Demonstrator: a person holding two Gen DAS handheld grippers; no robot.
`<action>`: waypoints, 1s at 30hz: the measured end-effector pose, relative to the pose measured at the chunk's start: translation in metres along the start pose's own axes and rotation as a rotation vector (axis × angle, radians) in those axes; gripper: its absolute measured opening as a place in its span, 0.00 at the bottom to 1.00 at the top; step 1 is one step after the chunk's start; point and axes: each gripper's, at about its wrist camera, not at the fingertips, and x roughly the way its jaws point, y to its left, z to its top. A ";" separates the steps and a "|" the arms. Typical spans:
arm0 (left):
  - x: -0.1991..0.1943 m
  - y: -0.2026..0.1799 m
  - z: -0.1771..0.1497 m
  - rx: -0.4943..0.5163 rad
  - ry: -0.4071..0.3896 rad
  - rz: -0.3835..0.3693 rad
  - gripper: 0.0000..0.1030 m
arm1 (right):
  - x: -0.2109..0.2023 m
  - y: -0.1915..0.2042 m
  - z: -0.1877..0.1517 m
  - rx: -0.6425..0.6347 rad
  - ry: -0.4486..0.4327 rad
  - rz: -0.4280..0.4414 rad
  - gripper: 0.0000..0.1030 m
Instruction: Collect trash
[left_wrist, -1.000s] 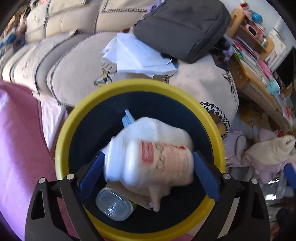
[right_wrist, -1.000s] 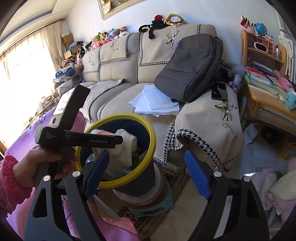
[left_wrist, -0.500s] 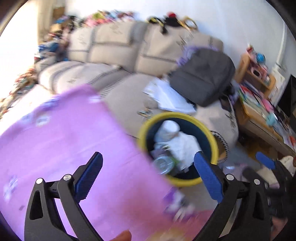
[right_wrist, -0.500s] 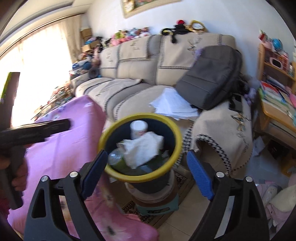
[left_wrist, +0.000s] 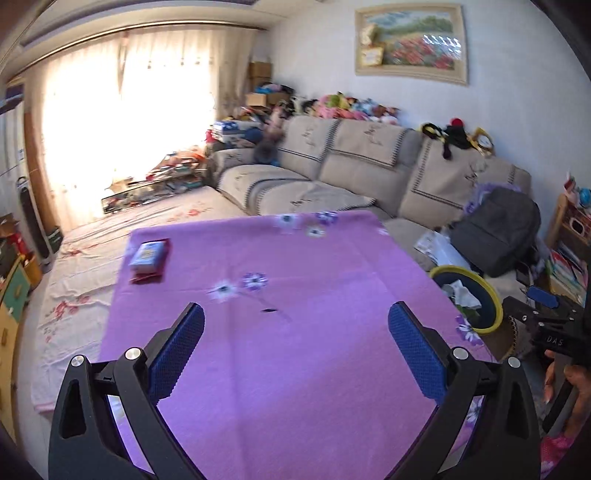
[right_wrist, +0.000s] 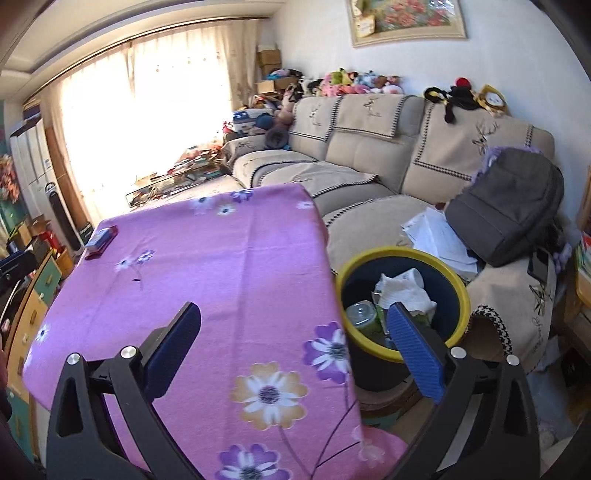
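The left gripper (left_wrist: 295, 354) had swung away from the yellow-rimmed bin (right_wrist: 402, 258) and hovered over the purple surface (left_wrist: 295, 387), fingers released and empty. The bottle it carried a second earlier was now inside the bin among tissue (right_wrist: 402, 291). The right gripper (right_wrist: 291, 354), fingers spread and empty, hovered beside the bin. A blue packet (left_wrist: 147, 254) lay far across the surface from the bin, possibly next.

Yellow-rimmed bin (right_wrist: 402, 254) (crumpled tissue (right_wrist: 404, 290) inside) stands beside the purple flowered tablecloth (right_wrist: 221, 280).

Purple flowered tablecloth (right_wrist: 229, 258); yellow-rimmed navy bin (right_wrist: 458, 295); beige sofa (right_wrist: 369, 147); grey backpack (right_wrist: 517, 203)
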 end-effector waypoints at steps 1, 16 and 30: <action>-0.010 0.009 -0.005 -0.013 -0.005 0.008 0.95 | -0.005 0.005 0.001 -0.008 -0.003 0.003 0.93; -0.048 0.059 -0.047 -0.114 0.004 0.071 0.95 | -0.039 0.034 -0.013 -0.026 -0.011 -0.012 0.93; -0.039 0.036 -0.043 -0.096 0.020 0.055 0.95 | -0.037 0.029 -0.015 -0.027 -0.012 -0.006 0.93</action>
